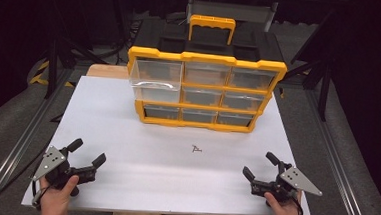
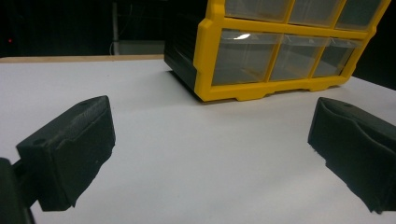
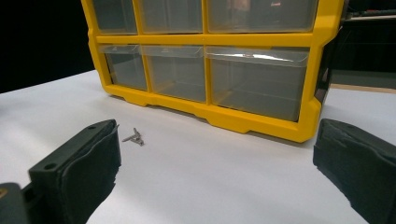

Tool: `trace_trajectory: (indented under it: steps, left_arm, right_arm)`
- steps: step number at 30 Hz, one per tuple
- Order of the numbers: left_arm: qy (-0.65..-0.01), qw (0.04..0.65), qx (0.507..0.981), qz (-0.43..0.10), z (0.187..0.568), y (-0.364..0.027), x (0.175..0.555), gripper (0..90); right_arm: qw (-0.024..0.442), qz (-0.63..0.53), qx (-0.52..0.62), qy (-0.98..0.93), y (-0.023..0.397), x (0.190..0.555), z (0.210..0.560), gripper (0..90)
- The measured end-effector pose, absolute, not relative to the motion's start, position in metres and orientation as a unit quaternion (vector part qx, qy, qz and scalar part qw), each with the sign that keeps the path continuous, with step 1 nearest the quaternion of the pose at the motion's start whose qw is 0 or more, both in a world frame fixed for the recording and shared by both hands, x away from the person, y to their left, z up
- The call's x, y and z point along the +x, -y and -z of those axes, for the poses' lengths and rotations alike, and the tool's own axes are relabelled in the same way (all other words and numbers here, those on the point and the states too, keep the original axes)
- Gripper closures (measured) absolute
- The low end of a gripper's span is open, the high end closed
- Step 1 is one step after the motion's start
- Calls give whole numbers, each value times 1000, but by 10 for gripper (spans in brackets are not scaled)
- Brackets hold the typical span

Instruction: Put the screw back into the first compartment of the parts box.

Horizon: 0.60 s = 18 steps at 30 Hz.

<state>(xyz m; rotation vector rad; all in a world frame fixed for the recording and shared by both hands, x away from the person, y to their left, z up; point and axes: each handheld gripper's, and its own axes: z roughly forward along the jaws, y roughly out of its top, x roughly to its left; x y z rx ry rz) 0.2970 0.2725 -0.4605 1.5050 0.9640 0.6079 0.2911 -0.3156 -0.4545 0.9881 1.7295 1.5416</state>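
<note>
Small metal screws (image 1: pixel 196 148) lie on white table (image 1: pixel 127 133) btwn grippers & yellow drawer organizer (image 1: pixel 204 91), prob nearer right gripper (image 1: pixel 262 169), ahead & to its left; left gripper (image 1: pixel 88 151) farther; both jaws spread, empty.

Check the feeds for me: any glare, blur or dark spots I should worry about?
High view: evenly lit white table, surroundings black, small screws tiny and soft. Left gripper view: a glare streak on a clear drawer, near tongs blurred. Right gripper view: drawers sharp, screws readable, background black.
</note>
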Motion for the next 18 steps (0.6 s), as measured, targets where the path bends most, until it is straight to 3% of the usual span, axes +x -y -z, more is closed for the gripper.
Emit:
trace_trajectory:
  steps: [18]
  left_arm:
    - [-418, 595, 643, -238, 456, -256, 304, 5]
  right_arm:
    - [310, -584, 374, -651, 319, 291, 452, 15]
